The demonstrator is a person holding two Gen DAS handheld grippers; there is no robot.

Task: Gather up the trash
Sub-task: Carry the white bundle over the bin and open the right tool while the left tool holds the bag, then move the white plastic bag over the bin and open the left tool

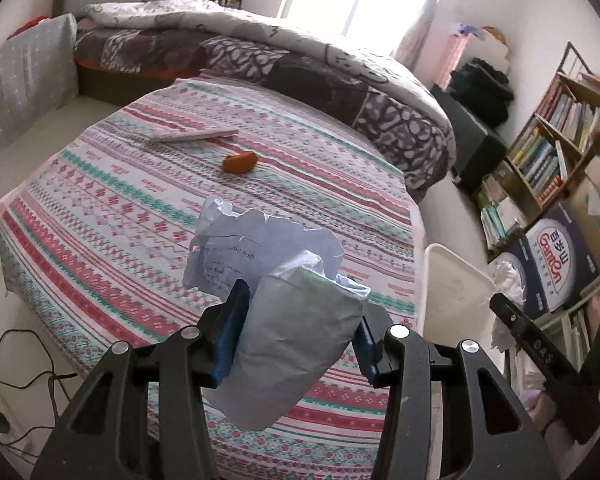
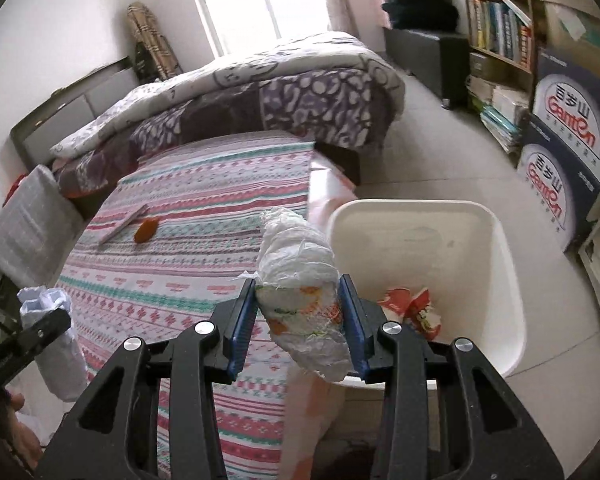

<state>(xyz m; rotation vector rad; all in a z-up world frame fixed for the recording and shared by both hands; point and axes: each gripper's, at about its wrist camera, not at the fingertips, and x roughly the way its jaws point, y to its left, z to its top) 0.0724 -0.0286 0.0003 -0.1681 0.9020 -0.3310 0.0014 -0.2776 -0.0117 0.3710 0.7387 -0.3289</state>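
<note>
Crumpled white paper wad (image 1: 276,280) sits clamped in the left gripper (image 1: 298,320) jaws, beside the white plastic bin (image 2: 496,280). Right gripper (image 2: 300,316) jaws squeeze a white printed plastic bag (image 2: 300,280) at the bin's rim.

Patterned bedspread (image 1: 112,216) bearing an orange object (image 1: 240,163) beside a flat booklet (image 1: 192,135).

Both grippers, left (image 1: 298,322) and right (image 2: 298,316), have black plastic linkage arms with triangular cutouts, silver round screws and ribbed blue pads (image 2: 240,322).
</note>
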